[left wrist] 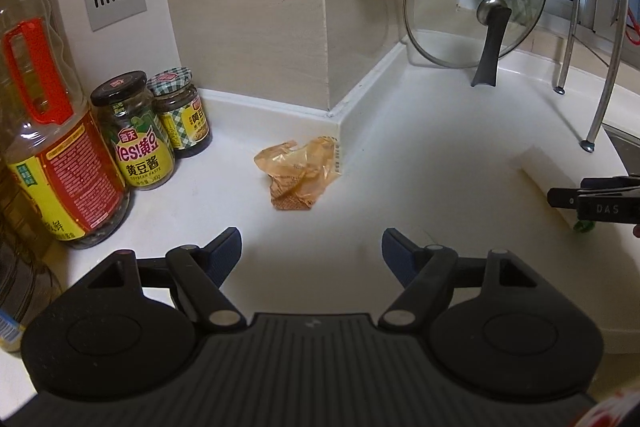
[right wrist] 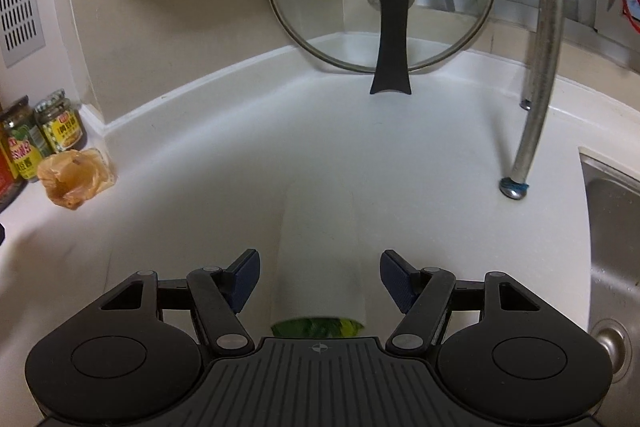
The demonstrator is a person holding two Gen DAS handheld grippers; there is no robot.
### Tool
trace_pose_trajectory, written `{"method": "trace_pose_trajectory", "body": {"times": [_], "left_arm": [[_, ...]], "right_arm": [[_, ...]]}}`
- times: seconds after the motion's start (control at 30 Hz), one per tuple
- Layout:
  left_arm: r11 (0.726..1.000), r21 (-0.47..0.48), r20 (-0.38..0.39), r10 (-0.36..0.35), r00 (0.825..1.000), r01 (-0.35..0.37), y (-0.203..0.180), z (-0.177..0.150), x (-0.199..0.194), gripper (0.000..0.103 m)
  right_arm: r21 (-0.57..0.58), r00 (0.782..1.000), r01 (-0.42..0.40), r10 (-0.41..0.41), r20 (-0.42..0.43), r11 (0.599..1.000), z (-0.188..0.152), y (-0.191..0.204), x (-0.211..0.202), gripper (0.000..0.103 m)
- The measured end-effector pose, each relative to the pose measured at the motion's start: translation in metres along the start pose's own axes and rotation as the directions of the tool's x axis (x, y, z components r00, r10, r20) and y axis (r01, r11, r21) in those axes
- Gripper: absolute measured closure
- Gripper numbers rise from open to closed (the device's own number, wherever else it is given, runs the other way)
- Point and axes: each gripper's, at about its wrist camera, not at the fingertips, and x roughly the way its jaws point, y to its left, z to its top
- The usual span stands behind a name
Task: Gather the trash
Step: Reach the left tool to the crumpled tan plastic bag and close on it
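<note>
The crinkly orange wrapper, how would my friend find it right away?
Start at the white kitchen counter and find the tiled wall corner jutting out. At its foot lies the crumpled orange see-through plastic wrapper, right of two sauce jars. It alone is flat, crinkled and lidless.

The jar (left wrist: 134, 131) label reads "Yes!" ("SOYBEAN PASTE" below); right gripper (left wrist: 600, 205) reads "DAS".

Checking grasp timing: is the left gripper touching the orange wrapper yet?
Apart. The left wrist view shows bare white counter between the open left gripper and the crumpled orange wrapper, which lies ahead by the wall corner.
</note>
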Motion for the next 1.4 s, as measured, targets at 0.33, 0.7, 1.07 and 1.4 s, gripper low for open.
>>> {"method": "trace_pose_trajectory", "body": {"times": [0.33,0.7,1.07,1.4], "left_arm": [[1.000,0.004,-0.001,-0.005,1.000,0.005,0.011,0.005,0.024,0.028],[1.000,0.021,0.014,-0.006,1.000,0.006,0.017,0.018,0.050,0.028],[0.997,0.073,-0.003,0.006,1.000,-0.006,0.016,0.033,0.086,0.028],[0.995,0.102,-0.029,0.011,1.000,-0.008,0.010,0.033,0.100,0.058]], "right_arm": [[-0.044,0.999,0.036,-0.037,-0.016,0.998,0.001,0.008,0.019,0.054],[-0.038,0.998,0.043,-0.041,0.047,0.998,0.012,0.002,0.012,0.055],[0.007,0.998,0.026,-0.027,0.055,1.000,0.022,-0.010,0.004,0.055],[0.022,0.998,0.026,-0.027,0.048,0.999,0.020,-0.014,0.002,0.055]]}}
